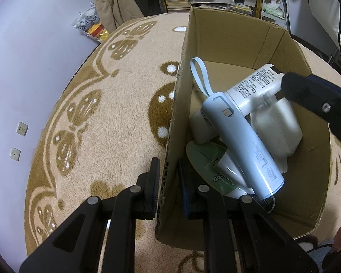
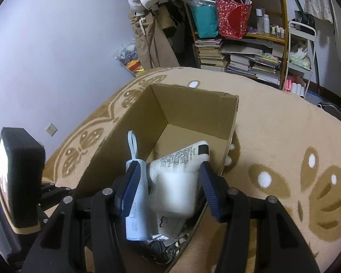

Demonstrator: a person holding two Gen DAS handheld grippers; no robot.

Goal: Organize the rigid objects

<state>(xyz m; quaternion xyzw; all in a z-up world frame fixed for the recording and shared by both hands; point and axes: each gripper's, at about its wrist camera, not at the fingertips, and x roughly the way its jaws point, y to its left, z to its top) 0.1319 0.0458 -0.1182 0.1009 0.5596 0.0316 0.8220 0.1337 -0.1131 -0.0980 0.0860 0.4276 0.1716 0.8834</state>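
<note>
An open cardboard box [image 1: 234,45] stands on a beige rug. Inside lie a pale blue power bank with a loop strap [image 1: 243,145], a white printed tube [image 1: 252,86], a white charger block [image 1: 277,127] and a green card [image 1: 206,159]. My left gripper [image 1: 168,184] is shut on the box's left wall, one finger outside and one inside. My right gripper [image 2: 168,184] is open above the box [image 2: 193,111], its fingers either side of the blue power bank [image 2: 136,195], the white tube [image 2: 181,157] and the white block [image 2: 175,193]. It holds nothing. It also shows in the left wrist view [image 1: 307,95].
The patterned beige rug [image 2: 272,136] spreads all round the box. A lilac wall [image 1: 22,68] lies to the left. A crowded bookshelf [image 2: 238,52], hanging coats [image 2: 147,34] and a white cart [image 2: 300,52] stand behind. A bag of soft toys [image 1: 91,25] sits by the wall.
</note>
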